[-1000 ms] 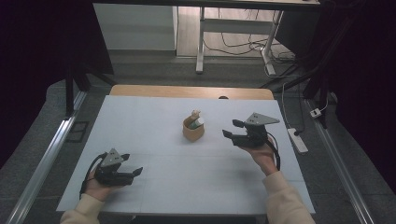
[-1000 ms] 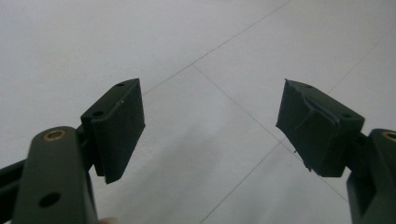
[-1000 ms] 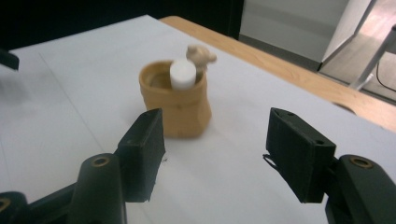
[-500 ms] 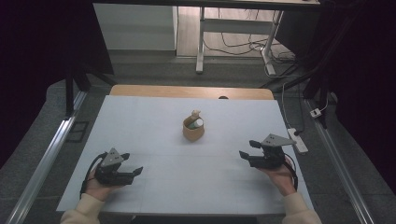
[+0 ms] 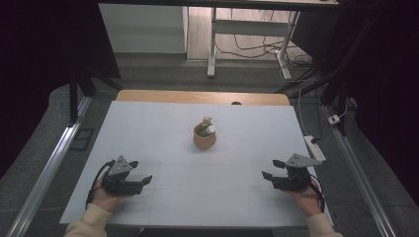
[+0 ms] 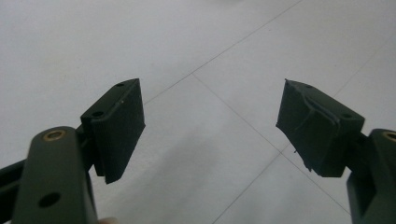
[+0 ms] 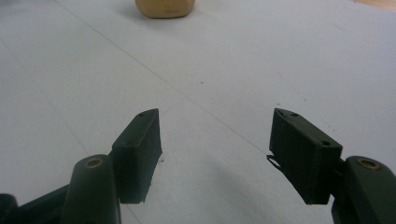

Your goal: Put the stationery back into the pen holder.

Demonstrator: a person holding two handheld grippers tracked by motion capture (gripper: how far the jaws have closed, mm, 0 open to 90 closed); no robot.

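A small tan holder [image 5: 204, 138] stands in the middle of the white table [image 5: 163, 123], with a white bottle [image 5: 210, 130] and a beige piece sticking out of it. My left gripper [image 5: 141, 172] rests near the front left edge and points right. Its jaws are open over bare table in the left gripper view [image 6: 210, 93]. My right gripper [image 5: 270, 168] sits at the front right and points left toward the middle. It is open with nothing between its jaws [image 7: 215, 116]. The tan holder [image 7: 165, 8] shows far ahead of it.
A wooden strip [image 5: 202, 97] runs along the table's far edge. A white power strip [image 5: 315, 147] lies just off the right side. A metal rail [image 5: 44, 177] runs along the left, and desk legs and cables stand beyond the table.
My right gripper has pulled back from beside the tan holder to the front right of the table and come lower. The left gripper has stayed put.
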